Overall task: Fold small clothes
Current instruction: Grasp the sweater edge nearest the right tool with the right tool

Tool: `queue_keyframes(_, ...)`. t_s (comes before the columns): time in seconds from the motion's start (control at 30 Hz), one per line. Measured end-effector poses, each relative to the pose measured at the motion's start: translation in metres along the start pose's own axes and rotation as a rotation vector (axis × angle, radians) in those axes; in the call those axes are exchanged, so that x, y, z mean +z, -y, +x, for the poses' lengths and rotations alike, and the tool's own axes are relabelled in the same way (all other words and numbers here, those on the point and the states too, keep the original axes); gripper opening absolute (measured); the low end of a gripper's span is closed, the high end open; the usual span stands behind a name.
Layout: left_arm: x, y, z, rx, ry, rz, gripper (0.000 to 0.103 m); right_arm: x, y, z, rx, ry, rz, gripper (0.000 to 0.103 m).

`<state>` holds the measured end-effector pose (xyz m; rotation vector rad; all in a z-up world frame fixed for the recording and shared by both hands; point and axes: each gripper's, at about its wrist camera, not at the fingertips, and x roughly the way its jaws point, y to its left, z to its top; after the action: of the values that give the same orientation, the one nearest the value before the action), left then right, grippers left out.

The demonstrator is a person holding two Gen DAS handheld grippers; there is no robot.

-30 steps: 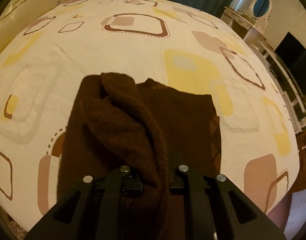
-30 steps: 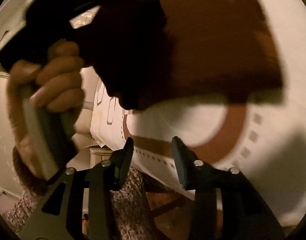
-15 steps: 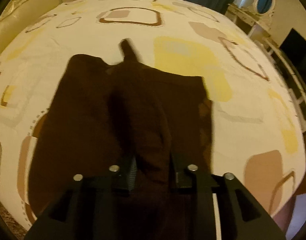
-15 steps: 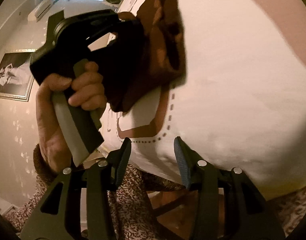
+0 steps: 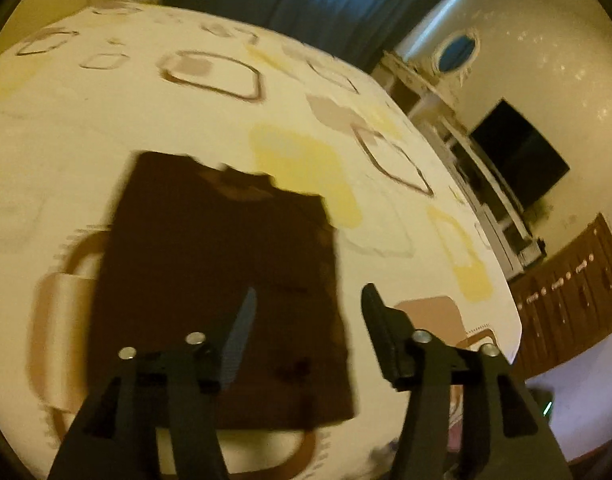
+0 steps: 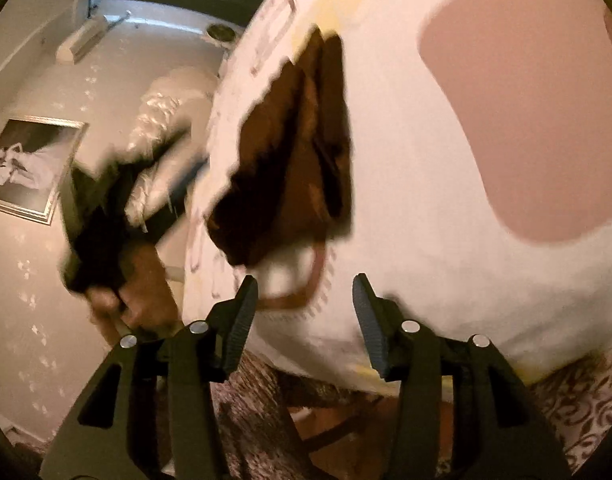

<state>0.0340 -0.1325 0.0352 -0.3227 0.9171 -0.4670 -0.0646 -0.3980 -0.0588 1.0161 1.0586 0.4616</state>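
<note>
A dark brown garment [image 5: 221,280] lies flat on the patterned bedspread [image 5: 185,120], roughly rectangular, with folded layers showing in the right wrist view [image 6: 293,160]. My left gripper [image 5: 308,308] is open and empty, raised above the garment's near right part. My right gripper [image 6: 306,296] is open and empty, at the bed's edge, apart from the garment. The left hand-held gripper shows blurred in the right wrist view [image 6: 105,240], to the left of the bed.
The bed's near edge [image 5: 506,344] drops to the floor at the right. A white dresser with an oval mirror [image 5: 454,56] and a dark screen [image 5: 518,160] stand along the far wall. A framed picture [image 6: 29,164] hangs on the wall.
My left gripper has let go of the brown fabric and opened, and has drawn back and up. The garment now lies flat. My right gripper stays open.
</note>
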Motion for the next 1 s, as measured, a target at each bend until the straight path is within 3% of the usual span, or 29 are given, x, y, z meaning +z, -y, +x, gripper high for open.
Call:
queue_keyframes(0.2, -0.013, -0.081, -0.035, 0.079, 0.066, -0.102, 0.061, 0.042, -0.017, 0.008, 0.092, 0.042, 0.017, 0.054)
queue_keyframes(0.37, -0.029, -0.128, -0.038, 0.101, 0.055, -0.222, 0.061, 0.079, -0.025, 0.055, 0.088, 0.036, 0.044, 0.054)
queue_keyframes(0.6, -0.037, -0.146, -0.031, 0.083, 0.030, -0.262, 0.061, 0.104, -0.016, 0.106, 0.061, 0.002, 0.105, 0.054)
queue_keyframes(1.0, -0.047, -0.156, -0.023, 0.036, -0.004, -0.308, 0.064, 0.144, -0.025, 0.145, 0.049, -0.016, 0.036, 0.054)
